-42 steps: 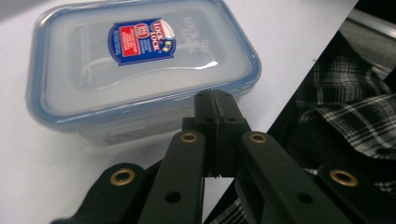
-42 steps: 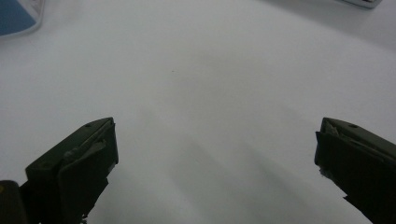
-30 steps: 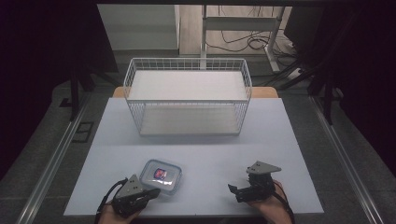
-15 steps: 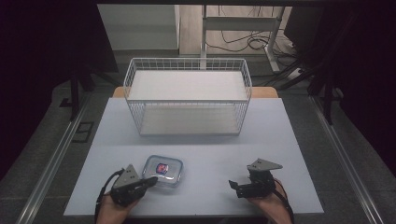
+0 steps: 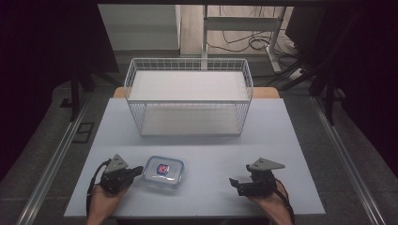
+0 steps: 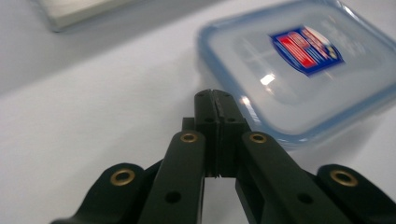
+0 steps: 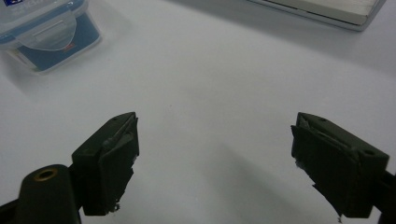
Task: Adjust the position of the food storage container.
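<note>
Two pairs of tongs work over a pale bench (image 5: 202, 140), which we take first as the largest item. At its far side stands a white wire basket (image 5: 187, 96), well apart from both hands. Nearer us, left of centre, lies the clear food container with a blue-rimmed lid (image 5: 163, 171) and a red-and-blue label. We see the left tongs (image 5: 137, 169) just beside its left edge, their jaws pressed together with nothing between them, the tips close to the lid's rim. We see the right tongs (image 5: 233, 183) well apart from the container, their jaws wide though just closing a little, over bare bench.
</note>
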